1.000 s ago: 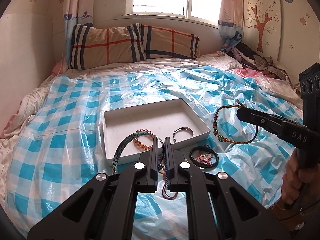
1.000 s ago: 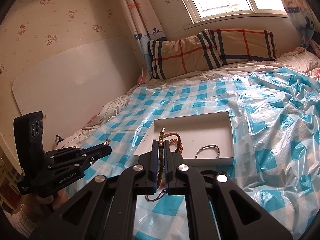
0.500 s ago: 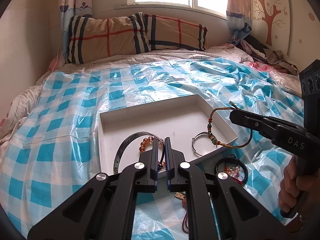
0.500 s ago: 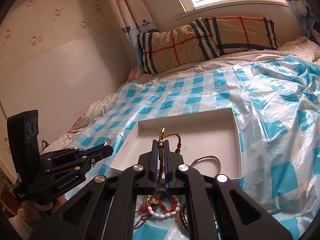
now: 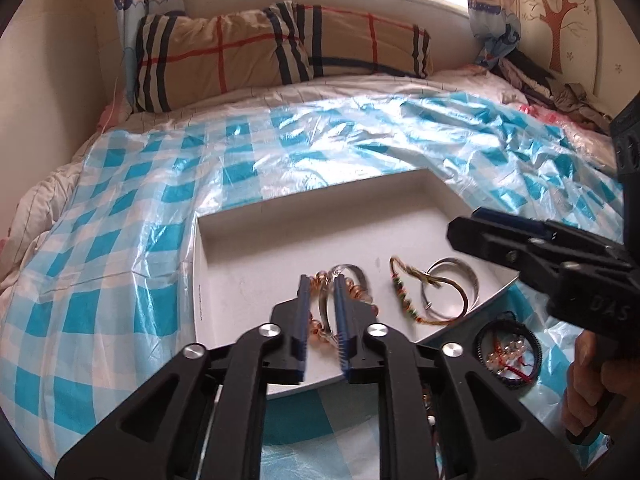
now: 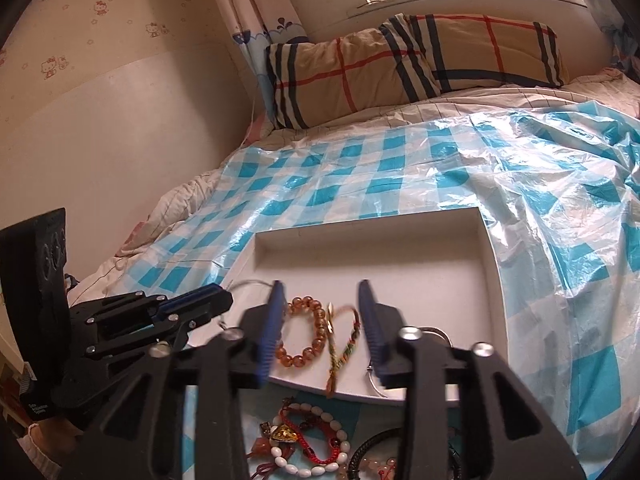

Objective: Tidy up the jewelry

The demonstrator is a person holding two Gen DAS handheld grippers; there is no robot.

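Observation:
A shallow white tray (image 5: pixel 280 236) (image 6: pixel 400 248) lies on the checked sheet. My left gripper (image 5: pixel 320 280) is open over its near left part, with an amber bead bracelet (image 5: pixel 352 286) (image 6: pixel 308 334) and a thin band lying loose between the fingers. My right gripper (image 6: pixel 320 294) is open above the tray; a braided cord bracelet (image 5: pixel 408 296) (image 6: pixel 344 350) lies under it. A silver bangle (image 5: pixel 452 292) lies beside the cord bracelet. A red and white bead bracelet (image 6: pixel 312 450) and a black ring bracelet (image 5: pixel 508 354) lie on the sheet in front of the tray.
The bed is covered by a crinkled blue and white plastic sheet (image 5: pixel 120 240). Plaid pillows (image 5: pixel 260 52) lie at the head under a window. A wall (image 6: pixel 100 140) runs along the left side. Clothes (image 5: pixel 560 92) are piled at the far right.
Both grippers moved forward over the tray and opened. The left let go of the amber beads and band, the right let go of the cord bracelet; both now lie in the tray.

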